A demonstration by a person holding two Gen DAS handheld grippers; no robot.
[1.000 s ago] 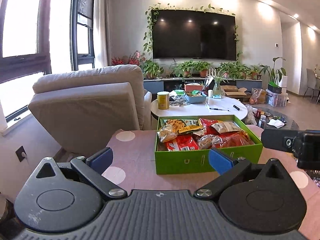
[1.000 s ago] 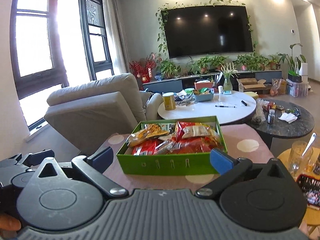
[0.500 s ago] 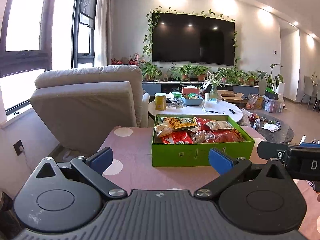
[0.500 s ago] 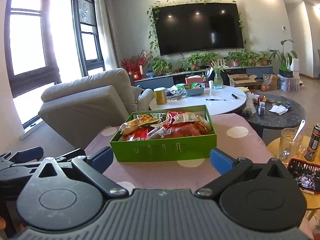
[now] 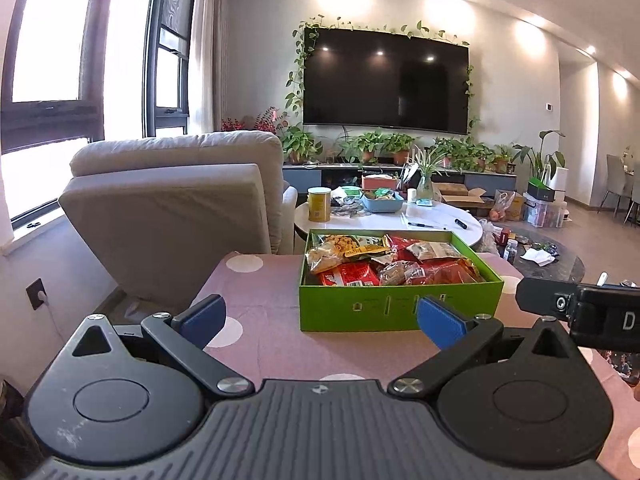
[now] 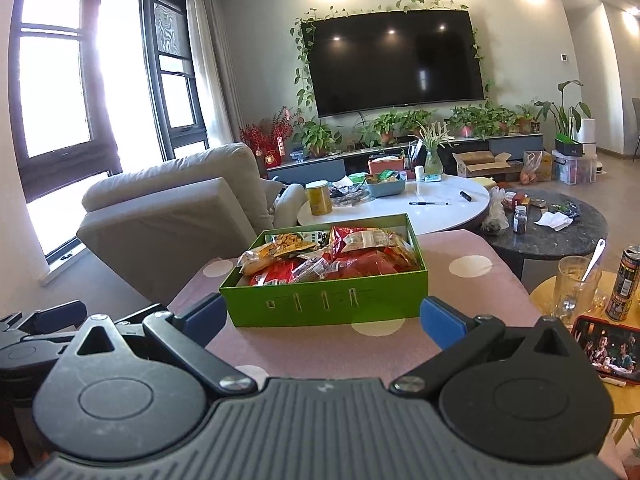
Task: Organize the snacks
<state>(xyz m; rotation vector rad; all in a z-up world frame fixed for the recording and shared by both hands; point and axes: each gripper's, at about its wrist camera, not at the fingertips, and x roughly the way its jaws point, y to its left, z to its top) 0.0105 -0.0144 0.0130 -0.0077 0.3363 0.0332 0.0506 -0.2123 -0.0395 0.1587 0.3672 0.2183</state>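
The box (image 5: 400, 308) of snacks (image 5: 384, 260) sits just ahead of my left gripper (image 5: 320, 318) and right gripper (image 6: 322, 320); both are level, spread wide, empty.

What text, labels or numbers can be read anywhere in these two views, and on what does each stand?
"D": white letter on the black body of the right gripper, cut off at the edge of the left wrist view.
Snack packets in the green box: print too small and blurred to read.
Yellow canister: label blurred.
Drink can: print unreadable.
Phone: shows a picture, no legible words.
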